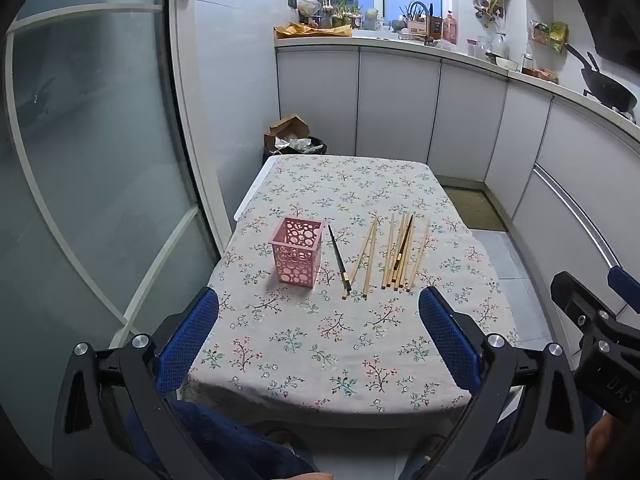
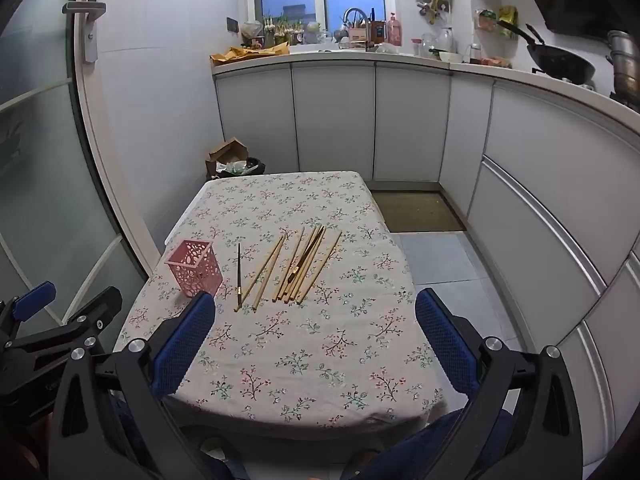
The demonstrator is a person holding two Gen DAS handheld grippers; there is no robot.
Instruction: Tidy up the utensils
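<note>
Well ahead of both open grippers (image 1: pixel 319 304) (image 2: pixel 315 306): chopsticks (image 1: pixel 400 254), holder (image 1: pixel 297 251)

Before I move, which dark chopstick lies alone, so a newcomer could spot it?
On the flowered tablecloth, find the pink basket. Just to its right lies one dark chopstick by itself on the cloth. The other dark chopstick rests on the pale bundle farther right.

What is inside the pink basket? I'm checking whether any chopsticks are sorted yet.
The pink basket looks empty through its open top and holes; its floor is partly hidden. The chopsticks lie beside it on the tablecloth.
</note>
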